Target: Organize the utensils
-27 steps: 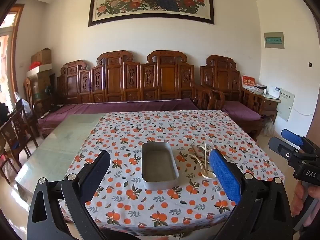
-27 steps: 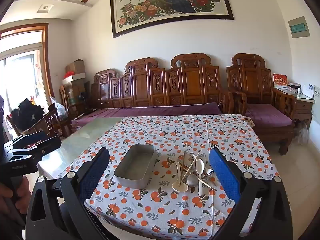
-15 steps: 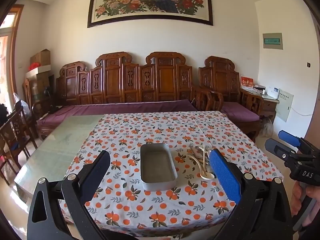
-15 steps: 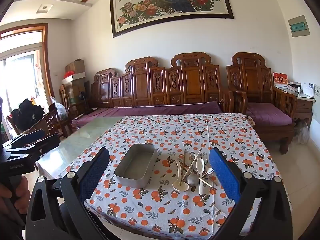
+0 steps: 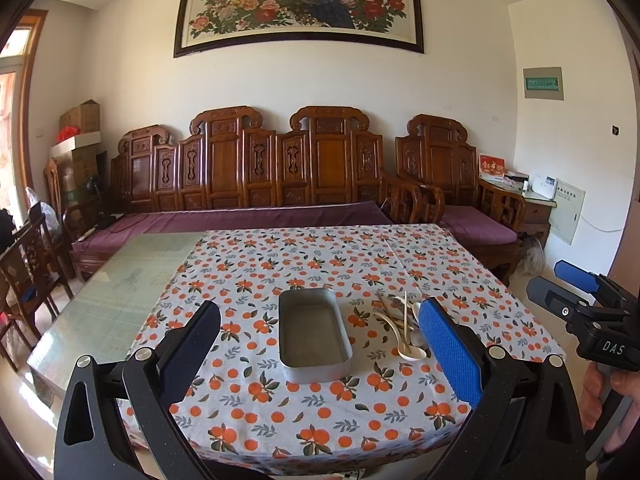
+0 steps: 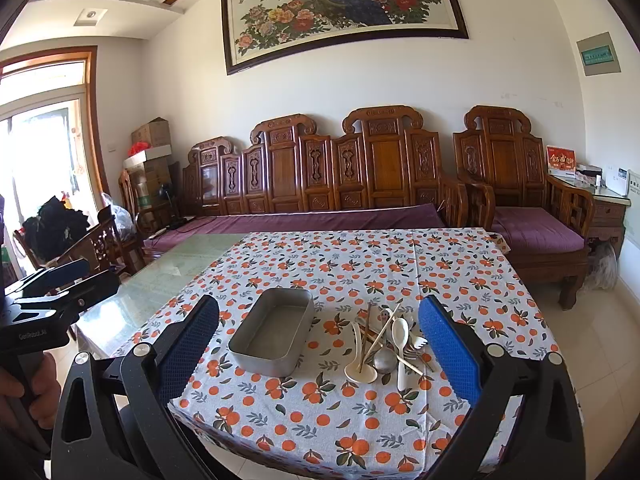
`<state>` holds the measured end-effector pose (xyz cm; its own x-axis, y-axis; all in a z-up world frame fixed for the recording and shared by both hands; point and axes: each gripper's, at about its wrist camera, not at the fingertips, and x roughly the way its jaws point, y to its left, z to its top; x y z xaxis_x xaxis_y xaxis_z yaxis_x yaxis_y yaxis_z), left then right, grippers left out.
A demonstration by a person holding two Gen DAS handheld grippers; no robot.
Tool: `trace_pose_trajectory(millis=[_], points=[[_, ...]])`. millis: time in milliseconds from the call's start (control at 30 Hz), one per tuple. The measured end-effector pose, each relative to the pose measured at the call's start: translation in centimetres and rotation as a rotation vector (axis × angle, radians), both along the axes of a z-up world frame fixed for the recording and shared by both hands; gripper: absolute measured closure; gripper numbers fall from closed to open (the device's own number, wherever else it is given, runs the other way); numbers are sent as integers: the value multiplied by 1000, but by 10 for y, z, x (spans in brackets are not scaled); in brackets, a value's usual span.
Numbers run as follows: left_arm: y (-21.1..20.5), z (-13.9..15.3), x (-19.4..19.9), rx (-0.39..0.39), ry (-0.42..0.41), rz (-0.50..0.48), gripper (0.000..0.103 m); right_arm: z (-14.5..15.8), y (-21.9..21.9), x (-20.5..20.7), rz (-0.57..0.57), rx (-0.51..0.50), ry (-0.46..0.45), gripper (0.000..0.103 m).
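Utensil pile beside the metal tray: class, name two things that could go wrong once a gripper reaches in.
1. The utensil pile lies crisscrossed, chopsticks over spoons, so closing on one piece may drag or flick its neighbours.
2. The metal tray sits loose on the tablecloth; a nudge could slide it or bunch the cloth.

Left wrist view: sits behind left gripper [image 5: 320, 344], looks forward over near desk [image 5: 320, 432] edge, faces sofa [image 5: 248, 216] wall, metal tray [image 5: 314, 334] dead centre. Right wrist view: behind right gripper [image 6: 320, 344], same facing, set further right, tray [image 6: 272, 332] left of centre, utensil pile [image 6: 386, 344] centre. Both held back from desk, not close. Shared: desk, tray, pile [image 5: 404, 326], sofa, painting [image 6: 344, 12]. Each view catches other gripper at frame edge.
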<state>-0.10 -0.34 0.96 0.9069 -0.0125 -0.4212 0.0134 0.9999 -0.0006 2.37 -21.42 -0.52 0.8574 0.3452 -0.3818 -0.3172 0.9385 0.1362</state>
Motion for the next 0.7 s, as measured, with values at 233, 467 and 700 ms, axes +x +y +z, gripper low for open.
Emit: trace_pose_trajectory(millis=[233,467,700], points=[[-1,1,1,2,-1,1,7,0,0,0,0,-1,-1,3],[0,1,-1,2,-5,1,7,0,0,0,1,-2,1,3],[0,0,-1,1,-6,1,7,0,-1,0,0,-1,0,3]])
